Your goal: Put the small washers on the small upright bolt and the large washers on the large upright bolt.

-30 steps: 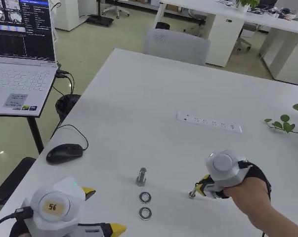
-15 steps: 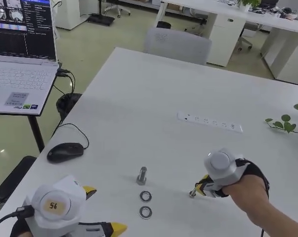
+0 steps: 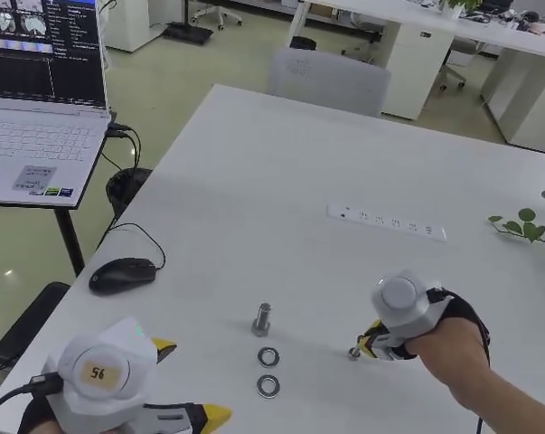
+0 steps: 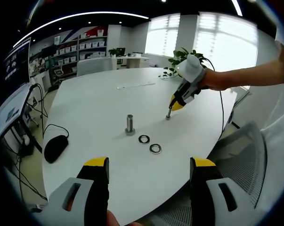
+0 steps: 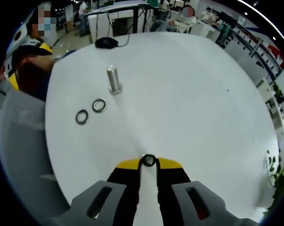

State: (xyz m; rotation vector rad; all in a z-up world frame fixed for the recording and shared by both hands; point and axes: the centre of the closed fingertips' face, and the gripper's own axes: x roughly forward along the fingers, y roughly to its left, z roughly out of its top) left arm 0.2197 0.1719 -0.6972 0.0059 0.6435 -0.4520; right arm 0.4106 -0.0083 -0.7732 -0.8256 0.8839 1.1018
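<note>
Nothing on the white surface point(image 3: 281, 181) has moved since a second ago. The left gripper point(image 4: 149, 165) still hovers at near left, fingers spread. The right gripper point(image 3: 366, 344) stays right of centre. The large bolt point(image 3: 262, 318) stands mid-surface, with two large washers point(image 3: 268, 356) lying just nearer. The right fingers, at the small bolt point(image 4: 168, 114), pinch a small washer point(image 5: 149, 160).

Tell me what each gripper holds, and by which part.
The right gripper pinches a small washer by its rim, between the tips of its fingers. The left gripper is open and holds nothing.
</note>
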